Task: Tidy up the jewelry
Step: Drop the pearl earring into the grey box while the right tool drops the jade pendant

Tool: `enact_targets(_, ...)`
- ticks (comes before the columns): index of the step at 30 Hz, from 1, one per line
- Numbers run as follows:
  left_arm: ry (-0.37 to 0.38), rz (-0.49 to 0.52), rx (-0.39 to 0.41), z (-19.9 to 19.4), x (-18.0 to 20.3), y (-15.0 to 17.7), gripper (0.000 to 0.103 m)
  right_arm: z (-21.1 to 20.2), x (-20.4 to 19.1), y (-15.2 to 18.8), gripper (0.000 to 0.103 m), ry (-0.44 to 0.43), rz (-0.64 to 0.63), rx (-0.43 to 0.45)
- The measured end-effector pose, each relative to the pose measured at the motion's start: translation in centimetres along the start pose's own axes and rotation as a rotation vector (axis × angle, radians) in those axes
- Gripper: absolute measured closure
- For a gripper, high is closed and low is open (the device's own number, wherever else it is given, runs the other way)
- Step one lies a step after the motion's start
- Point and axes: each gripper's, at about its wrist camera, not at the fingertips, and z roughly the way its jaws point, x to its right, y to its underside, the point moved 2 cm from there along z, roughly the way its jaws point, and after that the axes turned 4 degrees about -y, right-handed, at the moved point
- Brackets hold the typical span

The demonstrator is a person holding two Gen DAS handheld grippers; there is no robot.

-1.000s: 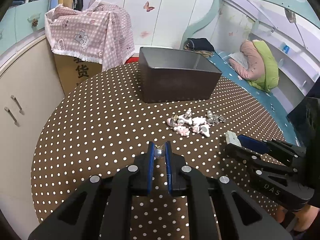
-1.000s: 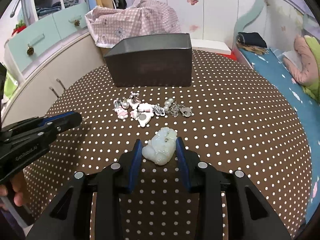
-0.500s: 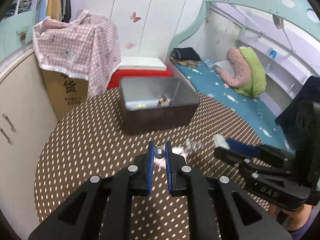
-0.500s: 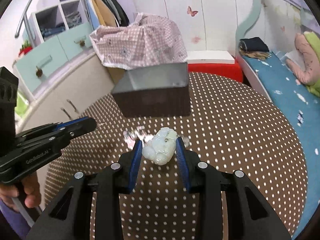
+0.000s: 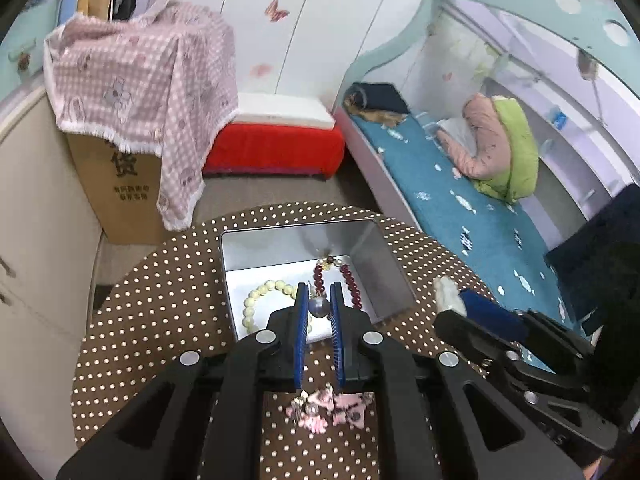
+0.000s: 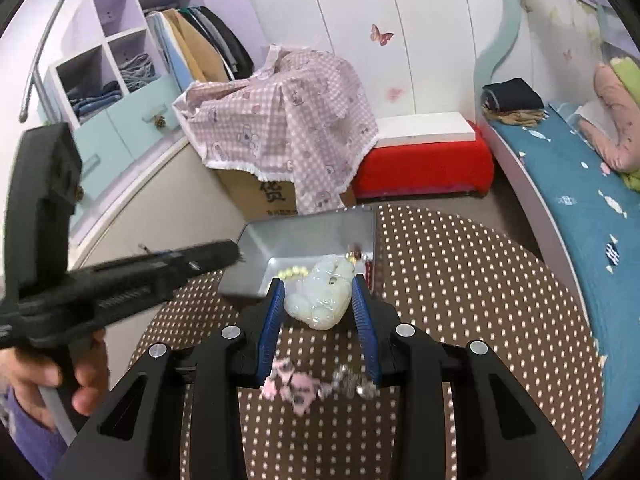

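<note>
My left gripper (image 5: 319,300) is shut on a small grey pearl (image 5: 319,306) and hangs over the near edge of the open metal box (image 5: 370,256). Inside the box lie a pale yellow bead bracelet (image 5: 260,298) and a dark red bead bracelet (image 5: 352,284). My right gripper (image 6: 318,288) is shut on a pale green jade pendant (image 6: 322,298), just short of the box (image 6: 304,236). A heap of pink and silver charms (image 5: 328,404) lies on the brown dotted tablecloth (image 5: 160,300) below both grippers; it also shows in the right wrist view (image 6: 312,386).
The round table's far edge lies just behind the box. Beyond it stand a cardboard box under a pink checked cloth (image 5: 136,80), a red bench (image 5: 276,144) and a bed (image 5: 460,200). The right gripper shows in the left view (image 5: 500,344), the left gripper in the right view (image 6: 120,276).
Both grippers have risen from the table and moved forward to the box, each still holding its piece. The box's inside now shows, and the charm heap has dropped below the fingers.
</note>
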Motion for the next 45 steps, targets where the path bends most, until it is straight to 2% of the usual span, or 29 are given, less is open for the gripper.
enact_targets(5, -0.037, -0.009, -0.071, 2.9, -0.2, -0.2, 0.094, 2.5, -0.3, -1.5, 0.068, 0.02, -0.002, -0.044)
enact_targets(9, -0.082, -0.004, -0.097, 4.2, -0.7, 0.1, 0.094, 4.5, -0.3, -1.8, 0.068, 0.04, -0.006, -0.086)
enact_targets(13, -0.083, -0.008, -0.114, 4.6, -1.1, 0.5, 0.094, 5.9, -0.1, -1.5, 0.068, 0.048, 0.003, -0.12)
enact_targets(26, -0.072, -0.03, -0.103, 4.1, -1.6, 0.8, 0.093, 7.3, 0.7, -0.4, 0.068, 0.06, 0.018, -0.163)
enact_targets(27, -0.067, -0.033, -0.099, 3.9, -1.6, 0.8, 0.09, 7.3, 0.6, -0.4, 0.068, 0.059, 0.017, -0.165)
enact_targets(28, -0.067, -0.034, -0.093, 3.7, -1.6, 0.8, 0.082, 7.4, 0.5, -0.4, 0.068, 0.058, 0.013, -0.168)
enact_targets(30, -0.069, -0.028, -0.082, 3.3, -1.4, 0.8, 0.077, 7.5, 0.4, -0.3, 0.068, 0.057, 0.013, -0.169)
enact_targets(33, -0.095, -0.003, -0.078, 3.2, -1.1, 0.6, 0.077, 7.5, 0.4, -0.2, 0.068, 0.057, 0.011, -0.171)
enact_targets(42, -0.097, -0.001, -0.074, 2.8, -1.1, 0.5, 0.077, 7.5, 0.2, -0.1, 0.068, 0.072, 0.012, -0.178)
enact_targets(45, -0.103, -0.002, -0.071, 2.7, -1.1, 0.5, 0.072, 7.4, 0.2, -0.1, 0.068, 0.081, 0.014, -0.175)
